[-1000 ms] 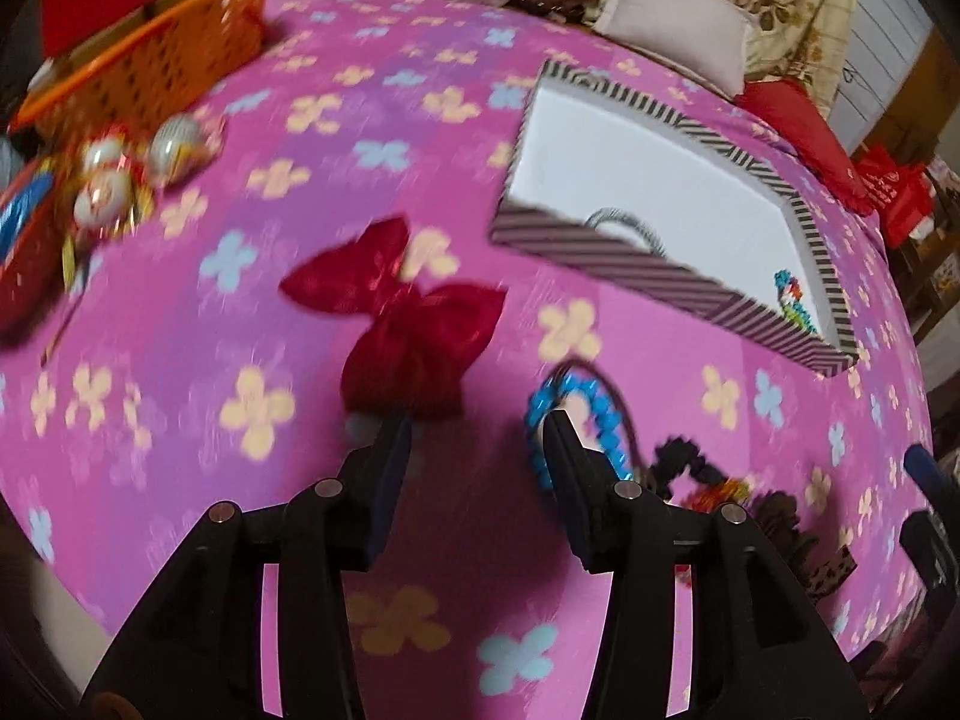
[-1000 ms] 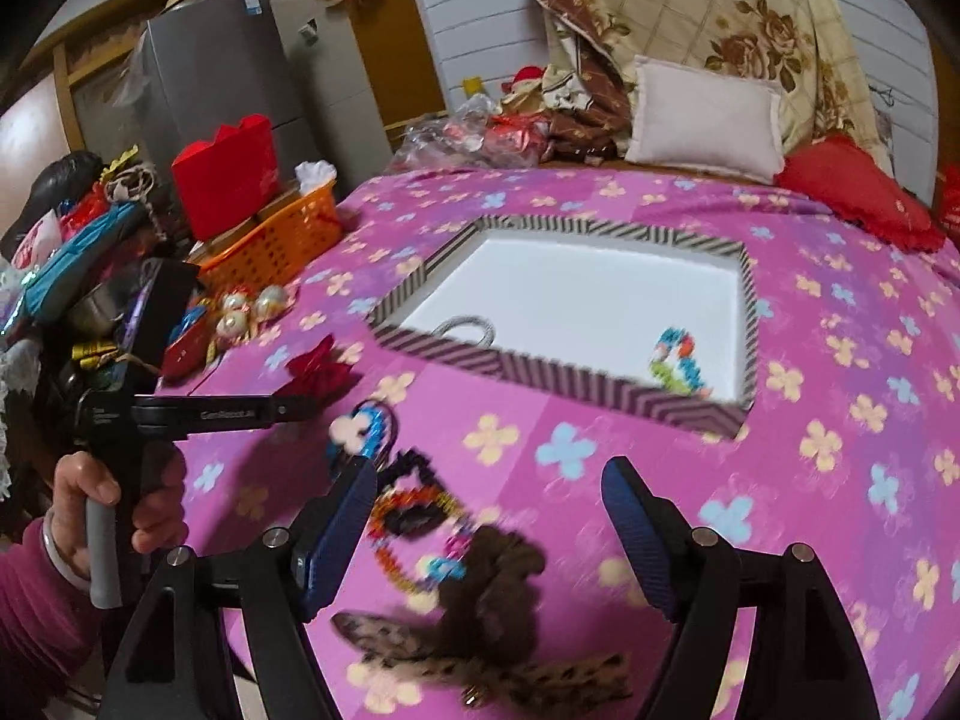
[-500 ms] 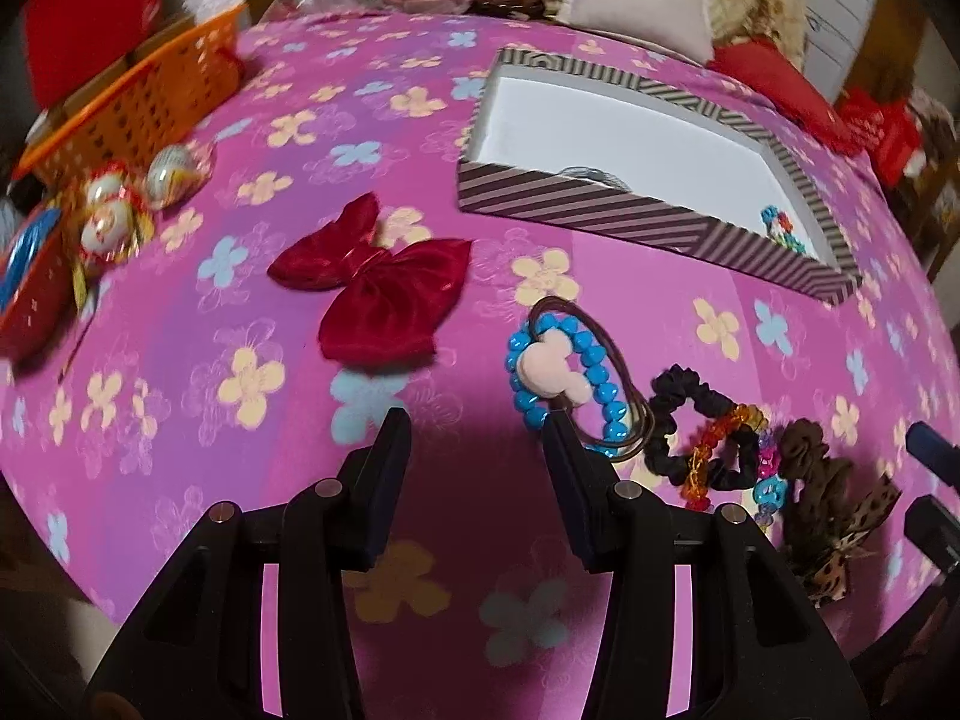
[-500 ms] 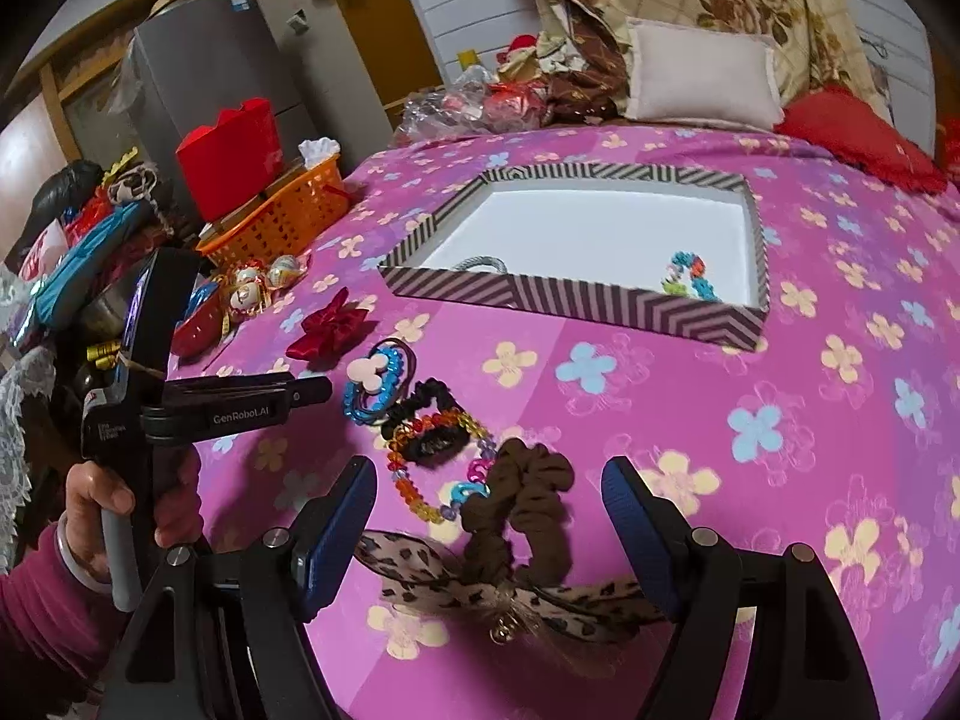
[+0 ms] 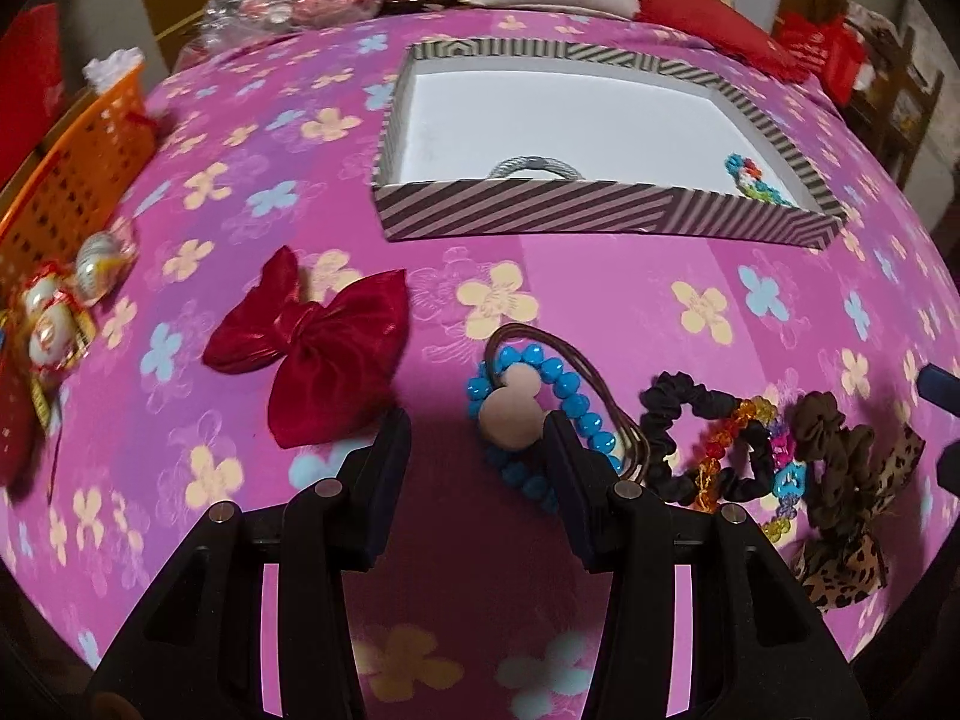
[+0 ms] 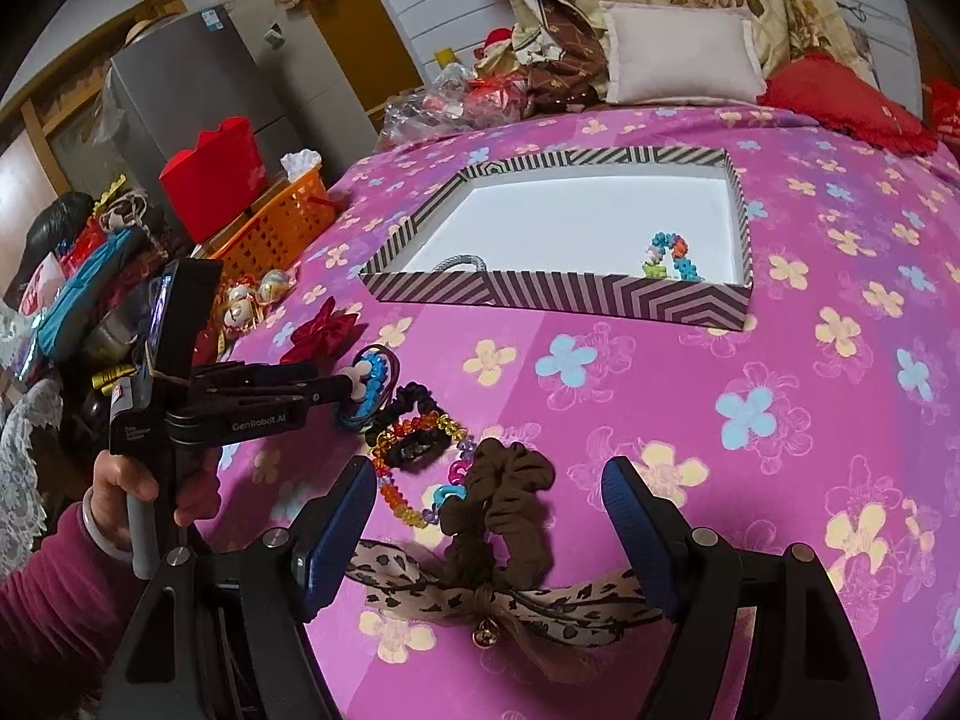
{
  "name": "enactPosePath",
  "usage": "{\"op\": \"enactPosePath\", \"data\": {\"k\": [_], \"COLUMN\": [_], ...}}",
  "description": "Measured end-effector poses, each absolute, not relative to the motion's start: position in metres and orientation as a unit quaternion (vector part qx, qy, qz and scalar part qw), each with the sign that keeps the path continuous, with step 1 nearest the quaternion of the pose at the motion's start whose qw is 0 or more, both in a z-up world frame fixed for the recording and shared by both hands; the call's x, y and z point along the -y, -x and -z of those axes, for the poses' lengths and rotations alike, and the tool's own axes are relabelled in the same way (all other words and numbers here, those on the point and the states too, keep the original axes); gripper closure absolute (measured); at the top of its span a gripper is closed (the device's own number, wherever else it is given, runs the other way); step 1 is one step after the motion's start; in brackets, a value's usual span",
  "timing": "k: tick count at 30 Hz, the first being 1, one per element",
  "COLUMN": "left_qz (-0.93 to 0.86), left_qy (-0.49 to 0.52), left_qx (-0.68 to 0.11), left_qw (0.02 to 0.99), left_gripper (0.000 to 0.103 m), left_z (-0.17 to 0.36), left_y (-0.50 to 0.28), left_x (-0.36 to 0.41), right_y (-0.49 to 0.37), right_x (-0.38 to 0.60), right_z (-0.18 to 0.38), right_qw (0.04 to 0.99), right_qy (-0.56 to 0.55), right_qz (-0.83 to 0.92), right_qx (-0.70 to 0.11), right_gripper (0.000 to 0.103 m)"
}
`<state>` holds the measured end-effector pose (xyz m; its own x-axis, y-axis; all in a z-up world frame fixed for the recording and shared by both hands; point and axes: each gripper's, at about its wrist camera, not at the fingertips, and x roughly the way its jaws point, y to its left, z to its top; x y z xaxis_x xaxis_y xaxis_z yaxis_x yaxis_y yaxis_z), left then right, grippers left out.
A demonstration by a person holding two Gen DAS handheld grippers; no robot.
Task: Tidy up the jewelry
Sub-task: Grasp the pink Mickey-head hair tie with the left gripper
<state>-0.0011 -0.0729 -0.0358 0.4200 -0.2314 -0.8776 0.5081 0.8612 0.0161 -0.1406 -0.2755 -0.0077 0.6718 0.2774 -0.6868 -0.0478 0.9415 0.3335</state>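
A striped box point(image 5: 516, 213) point(image 6: 558, 291) holds a grey hair tie point(image 5: 534, 167) and a colourful bead bracelet point(image 5: 753, 177) point(image 6: 669, 255). My left gripper point(image 5: 477, 438) point(image 6: 354, 387) is open, its right finger beside a blue bead bracelet with a pink charm point(image 5: 528, 405). A red bow point(image 5: 312, 354) lies to its left. A black scrunchie with rainbow beads point(image 5: 720, 450) point(image 6: 414, 435) lies to its right. My right gripper point(image 6: 489, 507) is open over a brown scrunchie with a leopard bow point(image 6: 510, 516).
An orange basket point(image 5: 72, 162) point(image 6: 282, 222) and wrapped egg ornaments point(image 5: 60, 300) sit at the left edge of the pink flowered cloth point(image 6: 780, 390). Pillows point(image 6: 678, 60) and clutter lie behind the box. A fridge point(image 6: 180, 96) stands far left.
The left gripper has swung right and moved forward, from facing the red bow to the blue bead bracelet. The right gripper has lowered toward the brown scrunchie. Both stay open.
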Motion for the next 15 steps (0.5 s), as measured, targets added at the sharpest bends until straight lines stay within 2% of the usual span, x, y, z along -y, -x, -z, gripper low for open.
{"op": "enactPosePath", "data": {"k": [3,6,15], "left_qz": [0.235,0.241,0.259], "left_qy": [-0.157,-0.177,-0.188], "left_qx": [-0.485,-0.480,-0.478], "left_qw": [0.828,0.825,0.818], "left_gripper": [0.058,0.052,0.052], "left_z": [0.037,0.039,0.042], "left_y": [0.001,0.000,-0.004], "left_x": [0.079,0.086,0.090], "right_y": [0.137,0.134,0.127], "right_x": [0.277,0.274,0.265], "right_z": [0.012,0.013,0.013], "right_qw": [0.899,0.897,0.896], "right_qy": [-0.151,-0.150,-0.131], "right_qz": [-0.091,-0.096,-0.107], "right_qx": [-0.401,-0.406,-0.411], "right_gripper": [0.028,0.028,0.028]}}
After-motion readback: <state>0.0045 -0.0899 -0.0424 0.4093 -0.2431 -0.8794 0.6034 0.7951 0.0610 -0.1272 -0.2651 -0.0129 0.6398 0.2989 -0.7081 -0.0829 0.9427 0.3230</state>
